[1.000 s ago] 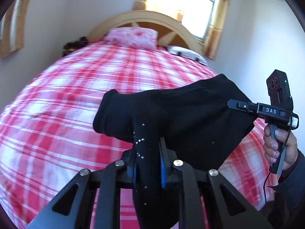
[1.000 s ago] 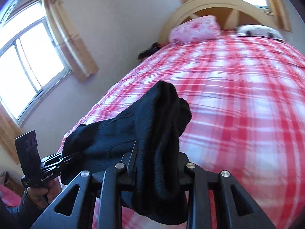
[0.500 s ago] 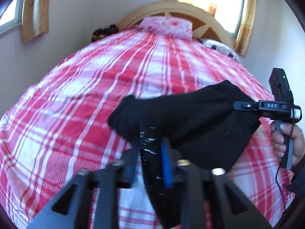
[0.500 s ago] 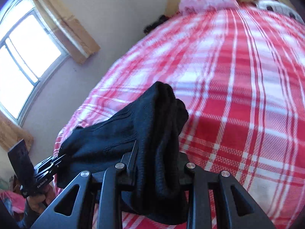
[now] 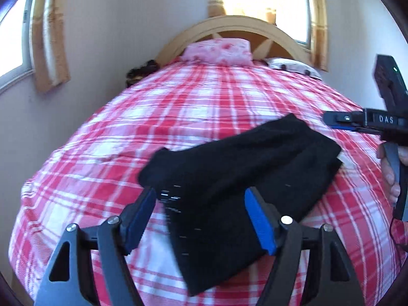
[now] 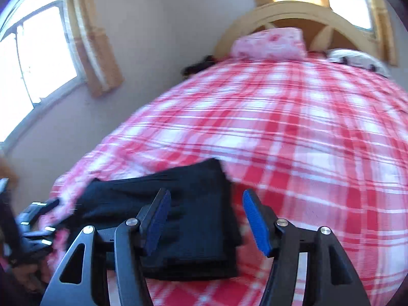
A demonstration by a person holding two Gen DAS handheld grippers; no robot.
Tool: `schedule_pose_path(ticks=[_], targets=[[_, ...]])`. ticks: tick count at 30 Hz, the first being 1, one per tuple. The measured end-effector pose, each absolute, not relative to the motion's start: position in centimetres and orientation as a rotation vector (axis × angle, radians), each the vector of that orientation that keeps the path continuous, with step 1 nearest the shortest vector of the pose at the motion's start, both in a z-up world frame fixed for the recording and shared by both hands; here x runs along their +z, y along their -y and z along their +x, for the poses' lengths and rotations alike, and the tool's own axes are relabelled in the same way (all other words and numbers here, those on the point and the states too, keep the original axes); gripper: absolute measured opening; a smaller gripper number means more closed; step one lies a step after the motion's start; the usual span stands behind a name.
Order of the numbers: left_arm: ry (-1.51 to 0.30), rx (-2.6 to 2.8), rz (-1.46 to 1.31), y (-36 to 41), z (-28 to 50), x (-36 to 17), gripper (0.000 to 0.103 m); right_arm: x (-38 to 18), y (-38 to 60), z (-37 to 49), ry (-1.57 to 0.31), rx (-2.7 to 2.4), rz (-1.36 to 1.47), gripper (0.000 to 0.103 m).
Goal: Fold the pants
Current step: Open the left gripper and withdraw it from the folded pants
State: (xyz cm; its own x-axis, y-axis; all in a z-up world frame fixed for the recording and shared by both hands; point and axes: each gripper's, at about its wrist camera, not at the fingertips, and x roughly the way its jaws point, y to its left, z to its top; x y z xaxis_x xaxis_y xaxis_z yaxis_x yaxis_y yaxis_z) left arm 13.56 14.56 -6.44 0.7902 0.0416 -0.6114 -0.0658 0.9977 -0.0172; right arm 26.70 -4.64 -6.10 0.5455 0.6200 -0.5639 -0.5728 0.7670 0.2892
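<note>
The right gripper [image 6: 206, 219] is hovering with its blue-padded fingers [image 6: 256, 221] spread wide apart, gripping nothing. Folded black pants [image 6: 178, 219] are lying flat on the red-and-white plaid bedspread [image 6: 293, 132], near the bed's left edge. The left gripper [image 6: 38, 219] is showing blurred at the pants' left side. A pink pillow [image 6: 270, 43] is resting against the arched wooden headboard [image 6: 293, 12].
</note>
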Motion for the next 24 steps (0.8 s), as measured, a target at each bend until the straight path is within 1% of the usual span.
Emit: schedule_pose_path(ticks=[2, 4, 6, 7, 11, 15, 16, 19, 20, 24], targets=[[-0.688, 0.019, -0.054, -14.2, 13.9, -7.2, 0.075, -6.9, 3.8, 27.0, -0.763, 0.808, 0.112, 0.061], [-0.779, 0.032, -0.064, -14.2, 14.3, -8.6, 0.075, -8.6, 3.3, 27.5, -0.842, 0.804, 0.102, 0.061], [-0.781, 0.011, -0.114, -14.8, 13.7, -9.2, 0.077, -10.9, 4.0, 27.8, -0.922, 0.785, 0.12, 0.061], [-0.779, 0.005, -0.133, -15.0, 13.5, -9.1, 0.078, -11.2, 4.5, 27.7, -0.913, 0.8, 0.132, 0.061], [-0.782, 0.012, -0.143, -15.2, 12.8, -8.6, 0.078, -11.1, 5.6, 27.0, -0.894, 0.817, 0.139, 0.061], [-0.757, 0.086, -0.127, -14.3, 11.1, -7.1, 0.078, -9.2, 6.9, 26.1, -0.826, 0.752, 0.188, 0.061], [-0.744, 0.097, -0.13, -14.2, 10.6, -6.8, 0.079, -8.6, 7.3, 25.3, -0.803, 0.736, 0.187, 0.061], [-0.714, 0.123, -0.152, -13.9, 8.8, -5.8, 0.088, -7.2, 8.1, 22.3, -0.748, 0.626, 0.137, 0.061], [-0.707, 0.128, -0.158, -13.8, 8.4, -5.6, 0.089, -6.9, 8.2, 21.1, -0.73, 0.602, 0.118, 0.061], [-0.679, 0.124, -0.167, -12.8, 6.7, -4.7, 0.09, -5.9, 8.9, 16.8, -0.654, 0.565, 0.054, 0.061]])
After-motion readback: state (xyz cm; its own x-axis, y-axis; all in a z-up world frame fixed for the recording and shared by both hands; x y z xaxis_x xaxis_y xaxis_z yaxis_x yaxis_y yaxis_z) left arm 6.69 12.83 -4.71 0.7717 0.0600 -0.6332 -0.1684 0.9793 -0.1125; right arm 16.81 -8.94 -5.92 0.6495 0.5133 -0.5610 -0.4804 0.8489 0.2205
